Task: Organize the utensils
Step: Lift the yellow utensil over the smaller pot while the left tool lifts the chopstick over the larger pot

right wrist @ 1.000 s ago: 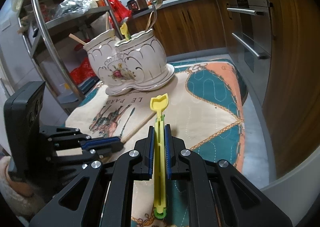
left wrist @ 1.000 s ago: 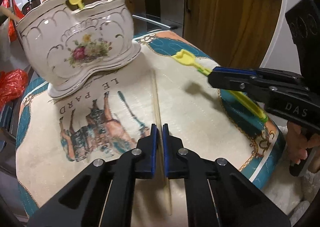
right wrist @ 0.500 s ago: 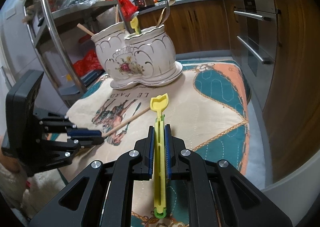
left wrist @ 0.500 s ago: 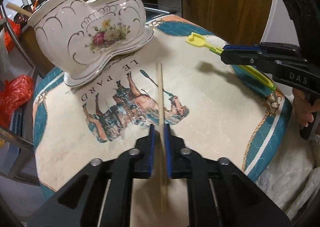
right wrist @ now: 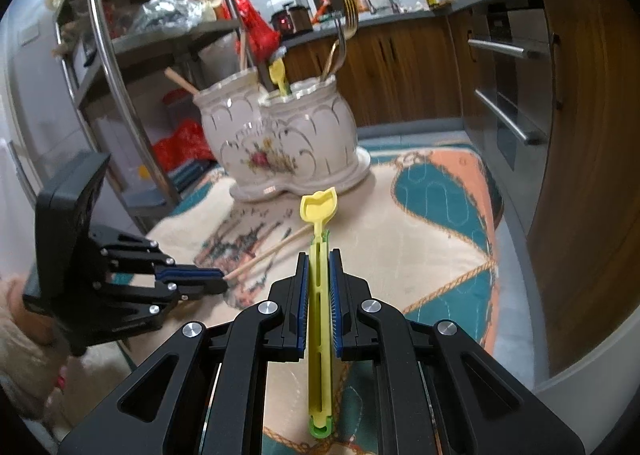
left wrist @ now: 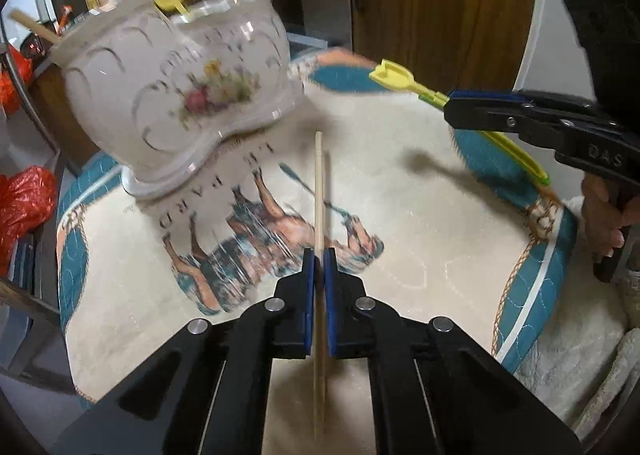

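My left gripper (left wrist: 319,255) clamped on chopstick (left wrist: 318,191), right gripper (right wrist: 319,255) on yellow scoop (right wrist: 319,211); I'd tilt chopstick tip down over ceramic holder (right wrist: 280,143).

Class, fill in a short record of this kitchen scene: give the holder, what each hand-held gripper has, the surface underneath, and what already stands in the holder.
holder: white floral ceramic utensil holder, two compartments, upright on the mat
left hand-held gripper: shut on a wooden chopstick
right hand-held gripper: shut on a yellow plastic scoop
surface: printed mat with horse picture
in holder: fork, yellow utensil, wooden sticks
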